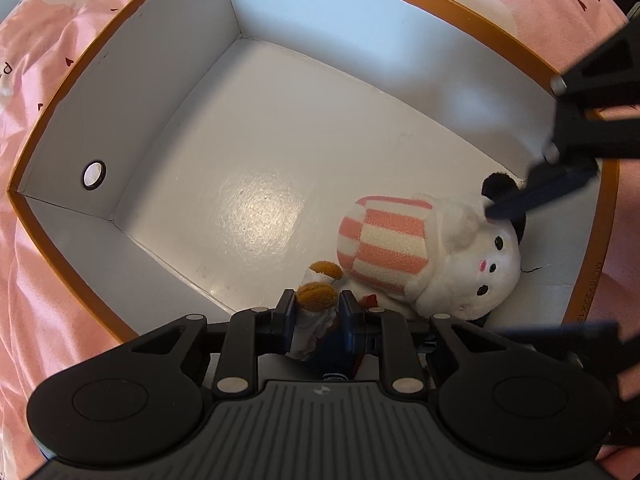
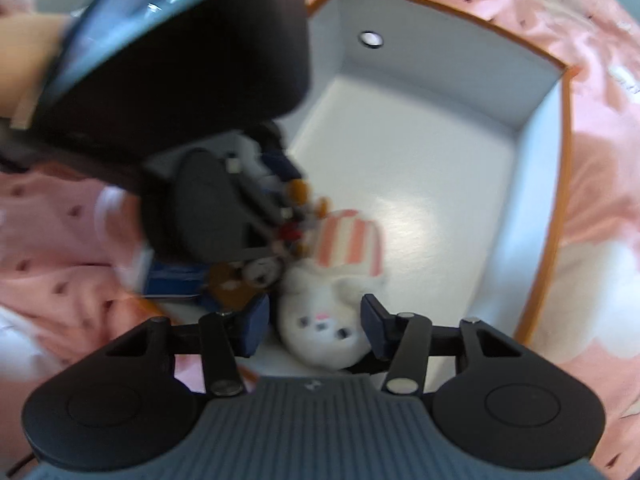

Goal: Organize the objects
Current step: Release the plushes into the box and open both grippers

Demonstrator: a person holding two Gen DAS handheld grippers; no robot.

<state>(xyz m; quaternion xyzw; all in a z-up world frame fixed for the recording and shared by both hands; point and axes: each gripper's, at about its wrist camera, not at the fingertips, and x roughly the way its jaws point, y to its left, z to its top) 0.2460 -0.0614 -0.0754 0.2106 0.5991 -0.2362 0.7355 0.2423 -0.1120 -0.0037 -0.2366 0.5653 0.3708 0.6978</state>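
Note:
A white plush point(image 1: 460, 256) with a pink-and-cream striped body lies on its side on the floor of a white box with an orange rim point(image 1: 140, 92), near the right wall. My left gripper point(image 1: 318, 304) is shut on a small brown bear doll point(image 1: 316, 294), held just above the box's near edge beside the white plush. The bear's face point(image 2: 258, 274) shows in the right wrist view. My right gripper point(image 2: 316, 316) hangs over the plush's head point(image 2: 324, 328) with its jaws apart, and the pads are not pressing on it. In the left wrist view its fingers point(image 1: 540, 192) are blurred above the head.
The box point(image 2: 440, 64) sits on rumpled pink bedding point(image 1: 36, 60). A round metal-ringed hole point(image 1: 94, 175) marks the box's left wall. The left and middle of the box floor point(image 1: 260, 160) hold nothing. A person's hand point(image 2: 28, 40) holds the left gripper's body, which fills the upper left of the right wrist view.

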